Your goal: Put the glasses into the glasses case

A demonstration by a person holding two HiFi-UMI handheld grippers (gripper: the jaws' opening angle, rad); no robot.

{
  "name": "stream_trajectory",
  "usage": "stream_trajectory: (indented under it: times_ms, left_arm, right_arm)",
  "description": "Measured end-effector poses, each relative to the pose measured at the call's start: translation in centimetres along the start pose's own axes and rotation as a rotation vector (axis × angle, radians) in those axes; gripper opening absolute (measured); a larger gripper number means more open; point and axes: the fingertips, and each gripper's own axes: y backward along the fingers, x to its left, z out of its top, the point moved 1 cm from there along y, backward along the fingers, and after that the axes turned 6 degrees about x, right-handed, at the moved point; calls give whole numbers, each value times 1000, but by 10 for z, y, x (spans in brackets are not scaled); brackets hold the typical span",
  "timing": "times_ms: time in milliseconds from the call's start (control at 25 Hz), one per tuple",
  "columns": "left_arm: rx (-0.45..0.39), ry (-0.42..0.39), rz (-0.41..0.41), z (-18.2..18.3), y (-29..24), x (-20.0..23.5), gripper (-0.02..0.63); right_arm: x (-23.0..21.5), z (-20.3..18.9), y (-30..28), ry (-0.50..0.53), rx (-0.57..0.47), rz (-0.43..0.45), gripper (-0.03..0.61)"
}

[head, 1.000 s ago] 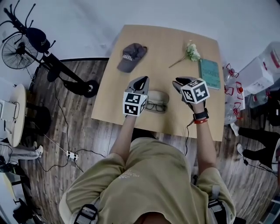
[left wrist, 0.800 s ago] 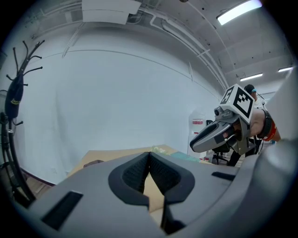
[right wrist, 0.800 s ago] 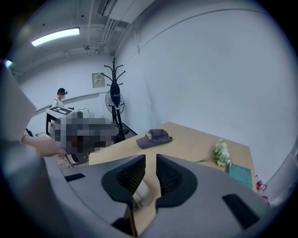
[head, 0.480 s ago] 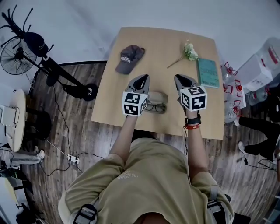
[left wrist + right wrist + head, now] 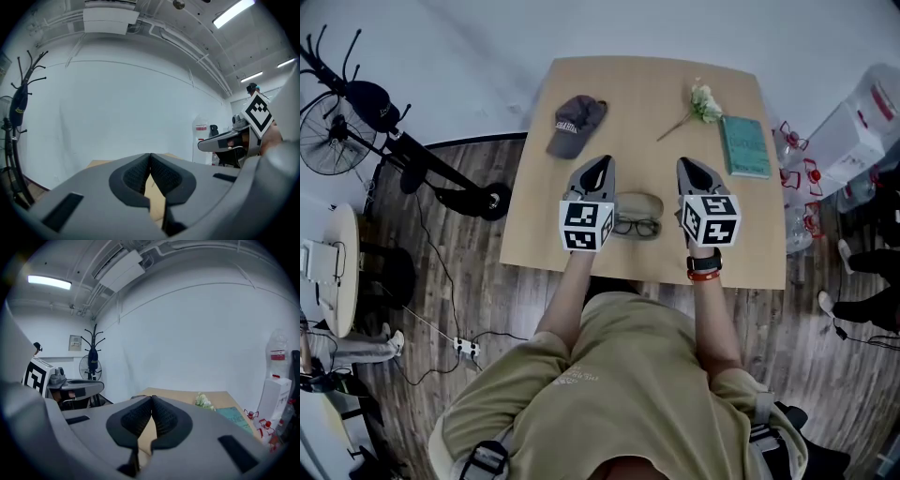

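On the wooden table (image 5: 656, 84), black-framed glasses (image 5: 635, 227) lie just on the near side of a grey-green glasses case (image 5: 641, 202). I cannot tell whether they touch it. Both grippers hover above the table and point away from the person, one on each side of the case. The left gripper (image 5: 601, 165) (image 5: 150, 157) is shut with nothing between its jaws. The right gripper (image 5: 688, 167) (image 5: 151, 400) is shut too and holds nothing. Neither gripper view shows the glasses or the case.
A dark cap (image 5: 577, 122) lies at the table's far left. A white flower (image 5: 704, 102) and a teal book (image 5: 745, 146) lie at the far right. A stand with a fan (image 5: 337, 103) is on the floor at the left, water bottles (image 5: 877, 103) at the right.
Both grippers have risen a little. The right gripper has swung from tilted inward to pointing straight ahead, and its jaws have closed empty. Glasses and case have not moved.
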Motion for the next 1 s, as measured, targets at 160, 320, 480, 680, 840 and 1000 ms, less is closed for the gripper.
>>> stream_trajectory:
  times_ms: [160,320,480,680,840,1000]
  left_arm:
    - [-4,-5,-3,-2,-1,-1,23]
    - [-4,-9,-7,-2,-3,-3,23]
    - [-2,-12,-10,-2,-8,-3,23]
    - [-2,-11,-19,-2,-13,-2,23]
    - [3,-14,-25,-5,-19,-3,23]
    - [18,3,-42,-10,-25,-4,23]
  right_arm:
    - [3,1,3,-1,-34,-17,15]
    - [3,2,2,-8,-45,-20,15]
    - [0,1,-2,-23,-45,-19,15]
    - [0,2,-6,-19,-48,-21,15]
    - [-3,-1,-10,-16,-39,-18,15]
    - [-5,-3,-14,-17,-34,-11,14]
